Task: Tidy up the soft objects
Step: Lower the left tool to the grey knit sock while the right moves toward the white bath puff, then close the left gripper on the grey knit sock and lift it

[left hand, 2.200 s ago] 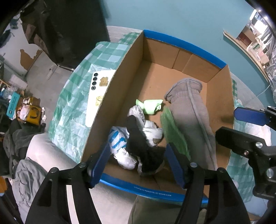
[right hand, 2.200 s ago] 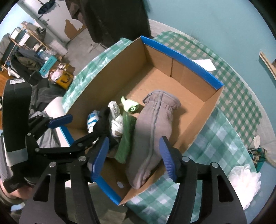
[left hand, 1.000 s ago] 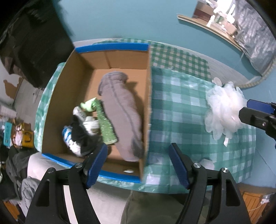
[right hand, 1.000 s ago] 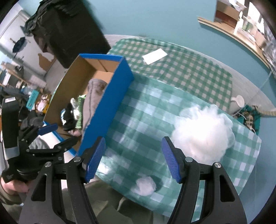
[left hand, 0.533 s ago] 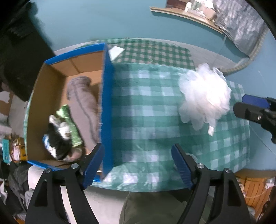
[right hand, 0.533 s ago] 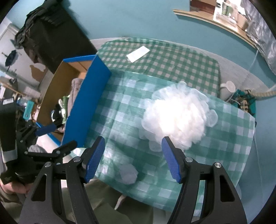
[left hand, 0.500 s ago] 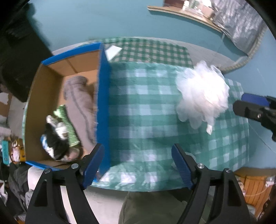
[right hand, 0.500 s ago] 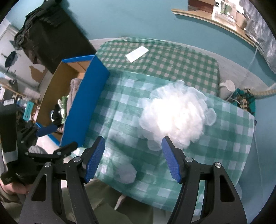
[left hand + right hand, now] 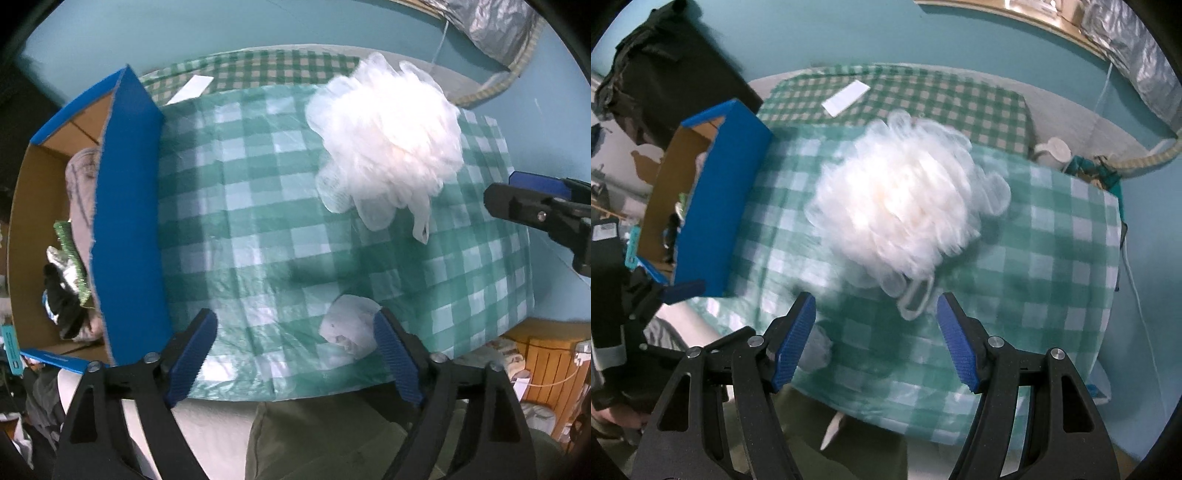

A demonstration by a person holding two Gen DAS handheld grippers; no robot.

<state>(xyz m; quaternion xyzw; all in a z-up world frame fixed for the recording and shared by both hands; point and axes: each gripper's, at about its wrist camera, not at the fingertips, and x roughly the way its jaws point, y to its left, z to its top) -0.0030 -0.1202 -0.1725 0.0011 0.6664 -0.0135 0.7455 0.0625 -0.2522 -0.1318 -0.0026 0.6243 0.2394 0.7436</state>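
A big white mesh bath pouf (image 9: 388, 147) (image 9: 897, 210) lies on the green checked tablecloth (image 9: 258, 221). A small white wad (image 9: 351, 326) (image 9: 816, 347) sits near the table's front edge. My left gripper (image 9: 295, 354) hangs above the cloth, its jaws opening, nothing pressed between them; the wad lies under its right fingertip. My right gripper (image 9: 875, 339) is open just in front of the pouf's loop, holding nothing. The blue-edged cardboard box (image 9: 125, 206) at the left holds grey cloth, a green item and dark and white pieces.
A white card (image 9: 846, 98) lies on the far part of the table. A white mug (image 9: 1052, 151) and cables sit at the right beyond the cloth. Clutter fills the floor at the left. A person's green-clad lap (image 9: 332, 443) is below the table edge.
Both grippers swung right from over the box to above the tablecloth and sank lower. The left jaws spread wider. The pouf now looms large ahead of the right gripper.
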